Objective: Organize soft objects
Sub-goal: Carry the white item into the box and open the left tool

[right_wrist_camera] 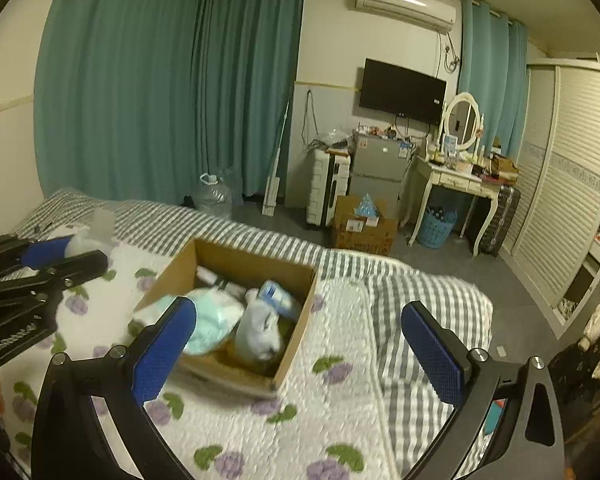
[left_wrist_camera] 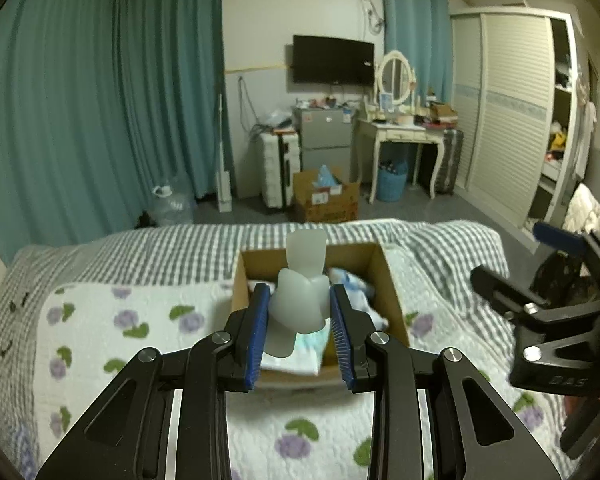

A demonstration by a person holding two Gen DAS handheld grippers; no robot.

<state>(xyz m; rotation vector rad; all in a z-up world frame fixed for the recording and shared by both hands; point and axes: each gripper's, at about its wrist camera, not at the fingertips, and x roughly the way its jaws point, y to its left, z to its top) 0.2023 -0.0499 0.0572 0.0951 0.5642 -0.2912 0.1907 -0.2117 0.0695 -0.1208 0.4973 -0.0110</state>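
My left gripper [left_wrist_camera: 300, 316] is shut on a soft translucent white cup [left_wrist_camera: 300, 300], squeezed between the blue pads and held above the near part of an open cardboard box [left_wrist_camera: 392, 280] on the bed. The box holds soft items: a pale green bundle [right_wrist_camera: 212, 320], a white and blue cloth [right_wrist_camera: 260, 328] and a blue and white pack [right_wrist_camera: 276, 296]. My right gripper [right_wrist_camera: 296, 344] is open and empty, hovering above the bed just in front of the box [right_wrist_camera: 296, 332]. The left gripper [right_wrist_camera: 40, 264] shows at the left of the right wrist view.
The bed carries a white quilt with purple flowers [left_wrist_camera: 112, 320] over a grey checked sheet [left_wrist_camera: 172, 240]. Beyond the bed's far edge stand a floor box [left_wrist_camera: 326, 200], a suitcase [left_wrist_camera: 278, 168], a water jug [left_wrist_camera: 172, 204], a dressing table [left_wrist_camera: 400, 132] and a wardrobe [left_wrist_camera: 512, 108].
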